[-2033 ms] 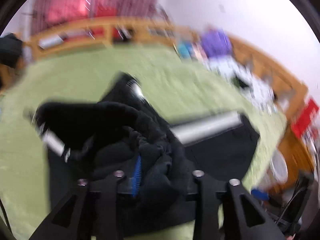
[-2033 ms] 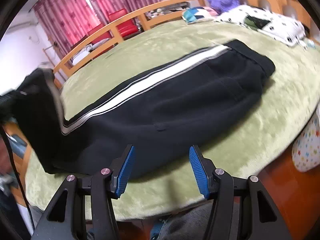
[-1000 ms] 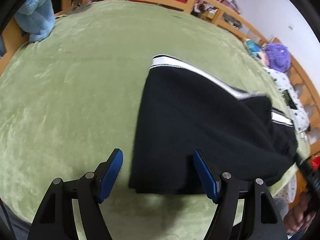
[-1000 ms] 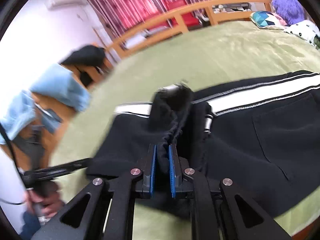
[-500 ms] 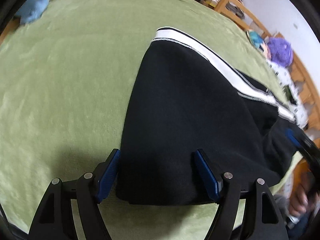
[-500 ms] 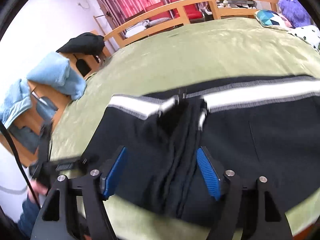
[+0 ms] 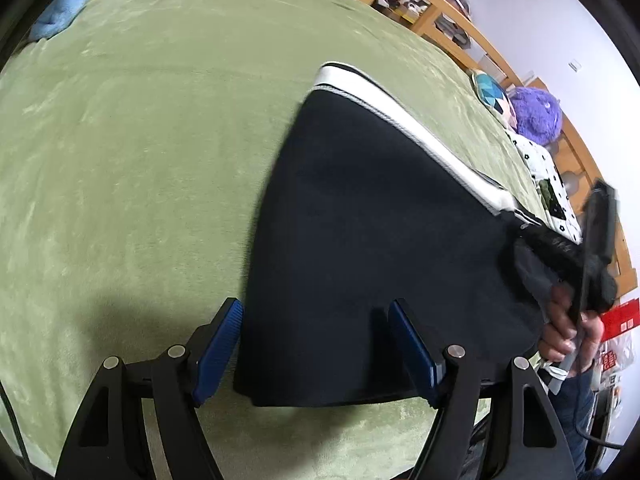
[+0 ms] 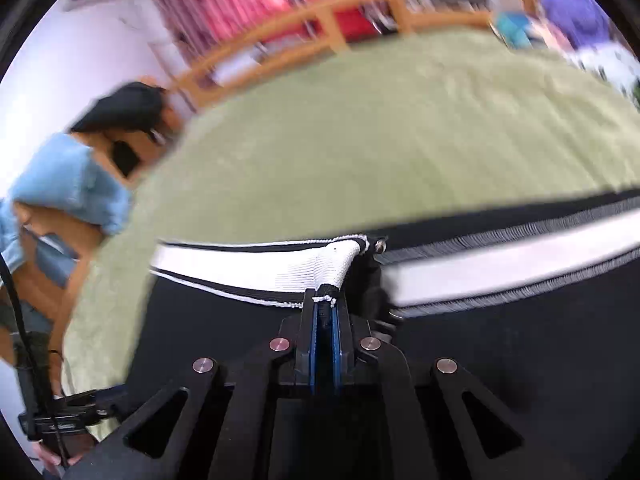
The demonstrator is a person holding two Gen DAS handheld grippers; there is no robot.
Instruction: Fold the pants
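While right tool (image 8: 325,312) pinches pants (image 7: 372,240) stripe edge, left tool (image 7: 316,344) gapes, straddling hem.

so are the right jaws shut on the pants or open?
Shut on the pants. The right gripper has its blue pads pressed together, with the white stripe edge bunched between them.

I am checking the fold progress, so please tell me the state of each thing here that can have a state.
pants: folded over, lying on the green blanket, white stripe along the far edge
left claw: open, straddling the pants' near corner
right claw: shut on the pants at the white stripe, lifting a pinch of cloth
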